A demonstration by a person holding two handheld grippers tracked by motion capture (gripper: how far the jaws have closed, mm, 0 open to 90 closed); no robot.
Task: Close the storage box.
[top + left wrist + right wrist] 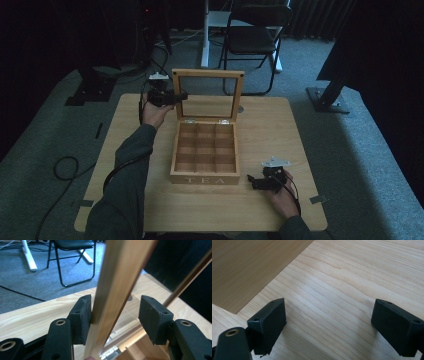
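A wooden tea box [205, 178] marked TEA stands open mid-table, its several compartments empty. Its glass-paned lid [207, 73] stands upright at the back. My left gripper [180, 96] reaches in from the left and is shut on the lid's left frame bar [112, 290]. In the left gripper view, that bar stands between the jaws of the left gripper [115, 317], pressed against the left pad [81, 317]. My right gripper [256, 182] rests low at the box's front right corner, open with nothing between its fingers. In the right gripper view, bare table lies under the right gripper [328, 325], with the box wall [242, 270] at upper left.
The light wooden table [265, 125] has free room to the right and in front of the box. A folding chair [252, 40] and a white post stand on the carpet behind. A brass hinge [110, 355] shows at the lid's foot.
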